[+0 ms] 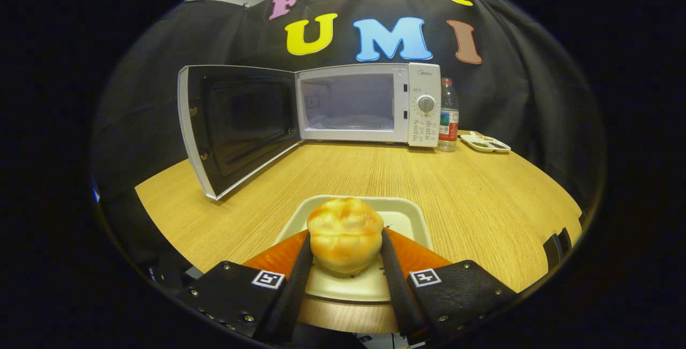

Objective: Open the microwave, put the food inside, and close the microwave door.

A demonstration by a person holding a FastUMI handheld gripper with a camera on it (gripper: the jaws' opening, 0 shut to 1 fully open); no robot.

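Wood-grain worktop [375, 177] under a black cloth wall carries everything in play. At its near edge the gripper [345, 255] is clenched on the bun [345, 234], one finger pressed to each flank, the bun sitting on or just above a pale tray [412, 220] (contact underneath is hidden). Straight ahead and well apart stands the microwave [370, 105], its door [236, 126] swung fully out to the left, the cavity facing the fingers, so the carry looks like a plain forward run. Count: one bun, one tray, one microwave, one bottle [448, 116] touching its right side, one small dish [485, 143] beyond.
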